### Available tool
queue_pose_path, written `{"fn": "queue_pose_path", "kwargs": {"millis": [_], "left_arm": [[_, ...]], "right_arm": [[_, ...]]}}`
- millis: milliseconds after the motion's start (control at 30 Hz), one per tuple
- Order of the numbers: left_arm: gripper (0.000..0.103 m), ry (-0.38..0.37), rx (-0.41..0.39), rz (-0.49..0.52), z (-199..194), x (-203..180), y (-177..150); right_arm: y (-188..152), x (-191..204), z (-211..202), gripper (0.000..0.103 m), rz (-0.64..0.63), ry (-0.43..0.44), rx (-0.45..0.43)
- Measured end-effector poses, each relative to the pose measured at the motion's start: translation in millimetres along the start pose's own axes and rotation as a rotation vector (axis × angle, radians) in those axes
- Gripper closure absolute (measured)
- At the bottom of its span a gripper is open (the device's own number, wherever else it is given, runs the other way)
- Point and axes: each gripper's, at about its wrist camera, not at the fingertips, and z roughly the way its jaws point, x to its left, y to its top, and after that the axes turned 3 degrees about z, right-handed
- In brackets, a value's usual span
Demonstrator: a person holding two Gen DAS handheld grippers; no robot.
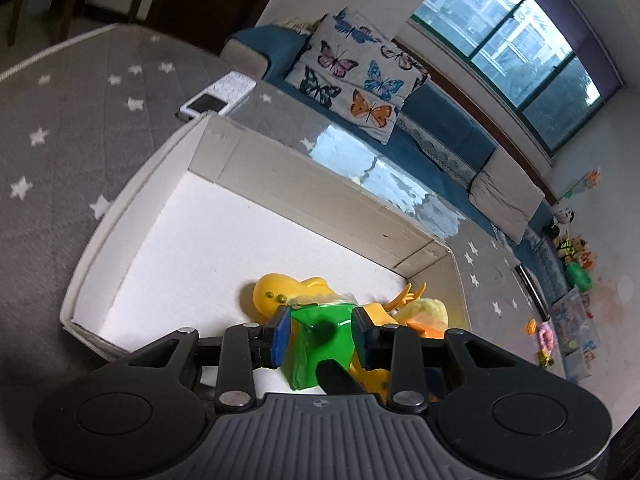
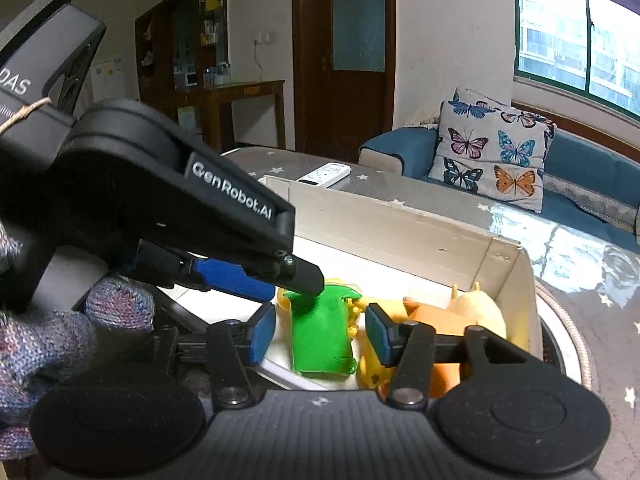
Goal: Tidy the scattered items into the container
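Note:
A white cardboard box [image 1: 224,152] stands on the grey star-patterned table; it also shows in the right wrist view [image 2: 400,228]. My left gripper [image 1: 320,334] is shut on a green plastic toy [image 1: 316,344] and holds it inside the box, over a yellow plastic toy [image 1: 276,294] and a yellow plush toy [image 1: 430,310]. In the right wrist view the left gripper [image 2: 280,280] reaches in from the left, its fingers on the green toy [image 2: 320,336]. My right gripper [image 2: 320,332] is open, its pads either side of the green toy without touching. An orange and yellow plush [image 2: 472,312] lies in the box corner.
A white remote [image 1: 218,94] lies on the table beyond the box. A blue sofa [image 1: 440,116] with a butterfly cushion [image 1: 356,76] runs behind the table. Toys and a clear bin [image 1: 572,312] sit on the floor at right.

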Motion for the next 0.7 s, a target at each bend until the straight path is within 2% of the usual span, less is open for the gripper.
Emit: {"fn": "queue_pose_path", "kwargs": {"millis": [133, 267, 367, 467, 533, 667, 700], "left_arm": [[0.068, 0.014, -0.032, 0.046, -12.5, -6.6, -9.4], [0.068, 0.033, -0.059, 0.084, -22.0, -12.1, -20.9], [0.068, 0.056, -0.082, 0.113, -27.3, -15.8, -29.4], [0.068, 0.072, -0.111, 0.145, -32.9, -20.0, -37.4], [0.068, 0.082, -0.132, 0.167, -37.3, -23.3, -42.5], [0.068, 0.087, -0.149, 0.195, -45.1, -27.7, -49.3], [0.068, 0.087, -0.151, 0.202, -46.7, -28.9, -51.1]], "right_arm": [[-1.3, -2.4, -14.3, 0.044, 0.003, -0.001, -0.013], [-8.5, -4.0, -30.0, 0.043, 0.016, 0.001, -0.022], [-14.7, -5.5, -41.5, 0.033, 0.027, 0.001, -0.030], [-21.1, -6.3, -53.0, 0.032, 0.037, 0.000, -0.040], [-24.8, -6.5, -58.9, 0.025, 0.046, -0.001, -0.044], [-31.8, -6.4, -68.8, 0.022, 0.065, -0.003, -0.046], [-33.6, -6.4, -71.3, 0.018, 0.070, -0.004, -0.047]]}}
